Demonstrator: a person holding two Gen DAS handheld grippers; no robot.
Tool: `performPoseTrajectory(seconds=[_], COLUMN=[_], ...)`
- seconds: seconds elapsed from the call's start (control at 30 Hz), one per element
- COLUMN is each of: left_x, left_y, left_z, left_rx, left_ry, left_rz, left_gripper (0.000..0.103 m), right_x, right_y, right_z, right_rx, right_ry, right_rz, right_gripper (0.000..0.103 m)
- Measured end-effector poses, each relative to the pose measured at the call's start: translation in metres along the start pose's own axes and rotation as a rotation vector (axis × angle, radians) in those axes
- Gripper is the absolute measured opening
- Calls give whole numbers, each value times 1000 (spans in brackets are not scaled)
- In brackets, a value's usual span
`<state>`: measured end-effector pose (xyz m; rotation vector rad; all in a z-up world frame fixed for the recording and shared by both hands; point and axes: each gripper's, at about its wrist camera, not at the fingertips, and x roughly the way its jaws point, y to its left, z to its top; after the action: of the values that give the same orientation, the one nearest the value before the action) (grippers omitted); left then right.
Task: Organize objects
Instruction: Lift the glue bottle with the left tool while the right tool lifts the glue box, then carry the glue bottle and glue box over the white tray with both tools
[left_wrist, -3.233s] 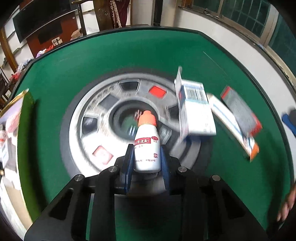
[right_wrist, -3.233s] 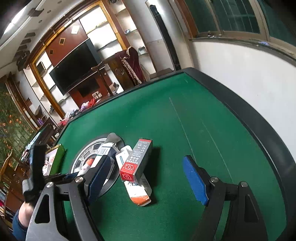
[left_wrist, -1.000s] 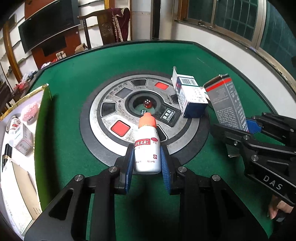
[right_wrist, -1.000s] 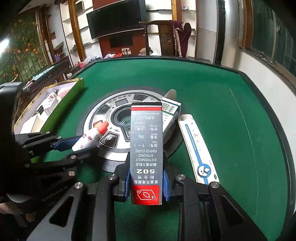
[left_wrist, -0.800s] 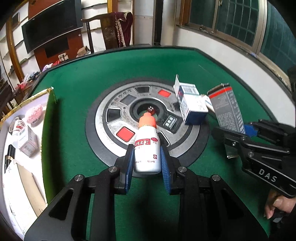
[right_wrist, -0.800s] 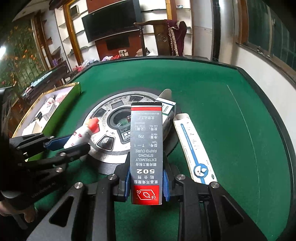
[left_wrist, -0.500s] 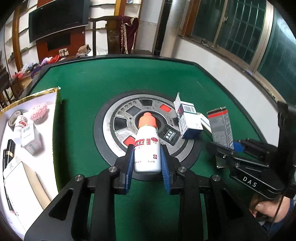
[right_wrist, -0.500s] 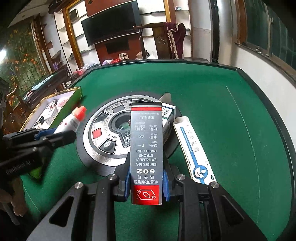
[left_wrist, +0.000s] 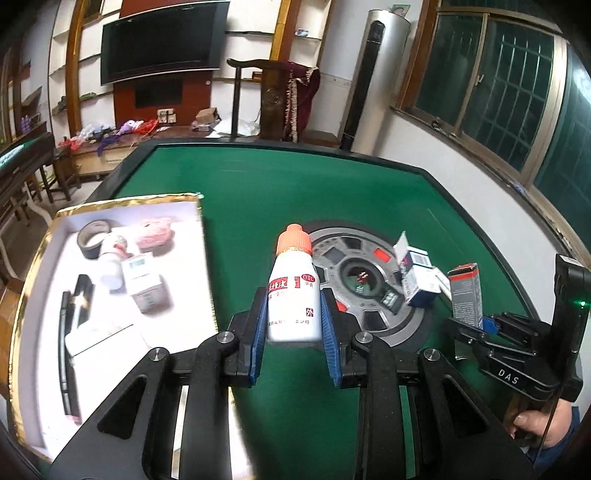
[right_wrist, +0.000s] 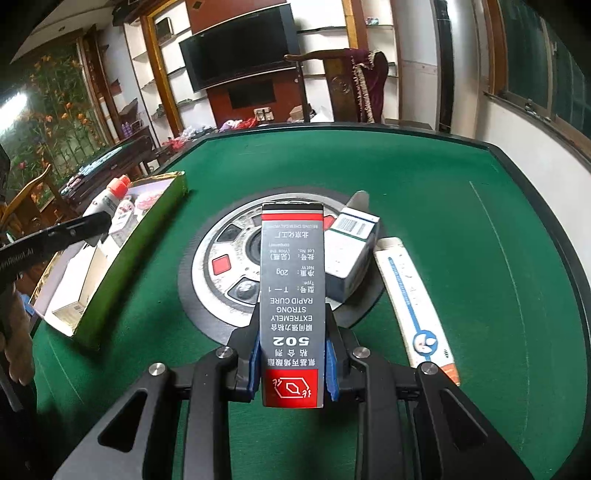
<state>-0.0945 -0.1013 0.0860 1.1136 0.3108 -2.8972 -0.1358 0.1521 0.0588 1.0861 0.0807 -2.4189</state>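
Note:
My left gripper (left_wrist: 293, 332) is shut on a white bottle with an orange cap (left_wrist: 293, 291) and holds it above the green table, just right of the open gold-edged box (left_wrist: 33, 266). My right gripper (right_wrist: 291, 363) is shut on a grey and red 502 glue carton (right_wrist: 291, 291), held above the table's round centre panel (right_wrist: 221, 240). The right gripper with its carton (left_wrist: 466, 291) also shows at the right of the left wrist view. The bottle (right_wrist: 110, 195) shows over the box in the right wrist view.
The box holds a tape roll (left_wrist: 92, 238), a small bottle (left_wrist: 112, 264), a small carton (left_wrist: 146, 286), a pink item (left_wrist: 155, 232) and a pen (left_wrist: 72, 332). A blue and white carton (right_wrist: 351, 254) and a long white box (right_wrist: 413, 299) lie by the centre panel.
My left gripper has carried the bottle left, toward the open box, which now fills the left of its view. My right gripper has kept the glue carton nearly still.

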Motion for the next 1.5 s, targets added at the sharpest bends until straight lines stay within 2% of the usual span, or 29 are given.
performPoseTrajectory(seconds=[0.4, 0.7, 1.1, 1.5], left_x=[-25, -34, -43, -40], left_y=[46, 80, 123, 163], left_z=[2, 3, 3, 1], left_rx=[-66, -107, -157, -205], left_ry=[-47, -60, -64, -32], left_rz=[28, 51, 86, 128], left_gripper=[27, 27, 27, 27], right_x=[4, 12, 22, 31], right_y=[14, 66, 135, 195], right_z=[0, 7, 27, 34], right_rx=[13, -11, -83, -139], right_ry=[9, 20, 20, 19], right_rz=[27, 129, 221, 312], right_gripper=[27, 26, 26, 26])
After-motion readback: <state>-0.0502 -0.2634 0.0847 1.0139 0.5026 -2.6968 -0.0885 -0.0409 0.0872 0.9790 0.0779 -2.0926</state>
